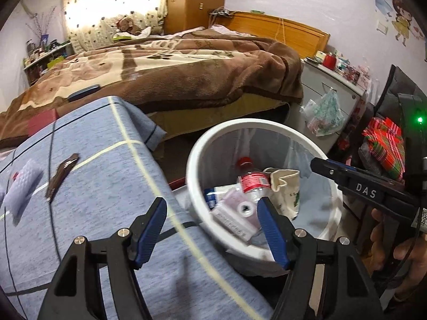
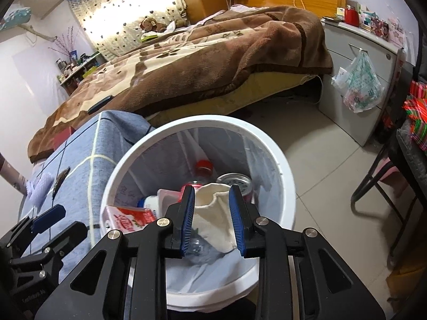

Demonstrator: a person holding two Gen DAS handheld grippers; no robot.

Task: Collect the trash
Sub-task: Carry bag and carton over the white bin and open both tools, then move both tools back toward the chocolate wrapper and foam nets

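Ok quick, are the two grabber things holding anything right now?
Left gripper: open, holding nothing, over the blue cloth beside the bin.
Right gripper: open, holding nothing, above the bin.

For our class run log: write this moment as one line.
left gripper: open, empty | right gripper: open above white round bin | brown wrapper on blue cloth

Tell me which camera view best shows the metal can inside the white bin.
The right wrist view: the metal can lies in the open, its silver top visible near the far wall of the white bin, behind the cream cloth. The left wrist view shows none of it; bottle and cloth fill that side.
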